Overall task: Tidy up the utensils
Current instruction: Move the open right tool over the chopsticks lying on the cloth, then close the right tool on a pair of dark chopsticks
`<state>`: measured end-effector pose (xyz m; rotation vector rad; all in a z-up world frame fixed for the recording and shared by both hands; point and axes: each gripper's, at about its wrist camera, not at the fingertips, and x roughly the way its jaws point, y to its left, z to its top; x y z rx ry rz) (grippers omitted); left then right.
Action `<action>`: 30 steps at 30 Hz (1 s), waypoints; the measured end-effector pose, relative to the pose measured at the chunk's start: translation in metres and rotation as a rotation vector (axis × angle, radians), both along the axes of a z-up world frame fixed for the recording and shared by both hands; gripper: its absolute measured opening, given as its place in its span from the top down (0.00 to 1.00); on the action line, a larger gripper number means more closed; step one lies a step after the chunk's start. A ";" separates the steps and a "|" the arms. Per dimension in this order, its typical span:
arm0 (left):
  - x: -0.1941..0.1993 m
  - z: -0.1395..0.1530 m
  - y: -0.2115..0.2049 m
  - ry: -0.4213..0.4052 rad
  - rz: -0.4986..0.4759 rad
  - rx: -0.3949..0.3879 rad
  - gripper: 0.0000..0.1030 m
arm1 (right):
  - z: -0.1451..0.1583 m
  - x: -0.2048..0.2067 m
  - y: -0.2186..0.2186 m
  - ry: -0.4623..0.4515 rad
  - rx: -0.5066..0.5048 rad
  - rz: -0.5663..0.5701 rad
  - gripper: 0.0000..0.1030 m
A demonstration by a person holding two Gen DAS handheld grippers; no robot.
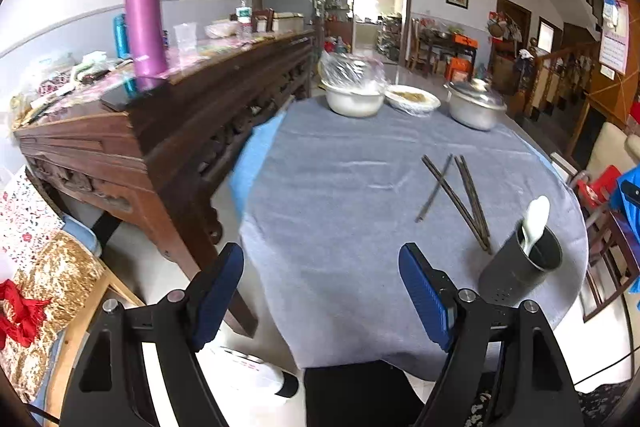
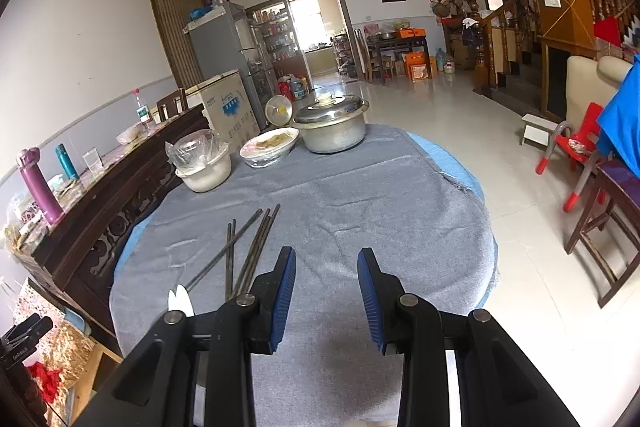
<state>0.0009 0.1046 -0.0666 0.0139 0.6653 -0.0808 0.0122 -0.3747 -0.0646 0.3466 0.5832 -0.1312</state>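
Note:
Several dark chopsticks (image 1: pixel 456 201) lie crossed on the grey tablecloth (image 1: pixel 340 187). Just right of their near ends stands a dark grey utensil holder (image 1: pixel 524 267) with a white spoon (image 1: pixel 534 223) upright in it. My left gripper (image 1: pixel 320 273) hangs open above the table's near edge, left of the holder, nothing between its blue pads. In the right wrist view the chopsticks (image 2: pixel 248 251) lie left of my right gripper (image 2: pixel 326 279), which is open and empty over the cloth. The white spoon tip (image 2: pixel 179 297) peeks out behind its left finger.
At the table's far side stand a plastic-covered white bowl (image 1: pixel 352 91), a covered dish (image 1: pixel 412 101) and a lidded metal pot (image 1: pixel 476 105). A dark wooden sideboard (image 1: pixel 168 131) with a purple bottle (image 1: pixel 145 19) flanks the table's left. Chairs (image 2: pixel 600 223) stand to the right.

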 end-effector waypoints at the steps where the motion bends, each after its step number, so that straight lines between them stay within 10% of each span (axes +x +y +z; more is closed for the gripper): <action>1: 0.001 0.003 0.001 -0.007 0.002 0.000 0.22 | 0.001 0.002 0.000 -0.001 0.007 0.001 0.65; 13: 0.075 0.000 -0.038 0.000 -0.095 0.008 0.18 | -0.023 0.089 0.006 0.142 0.140 0.139 0.59; 30: 0.229 -0.037 -0.140 0.155 -0.335 -0.010 0.18 | -0.110 0.318 0.030 0.455 0.288 0.262 0.71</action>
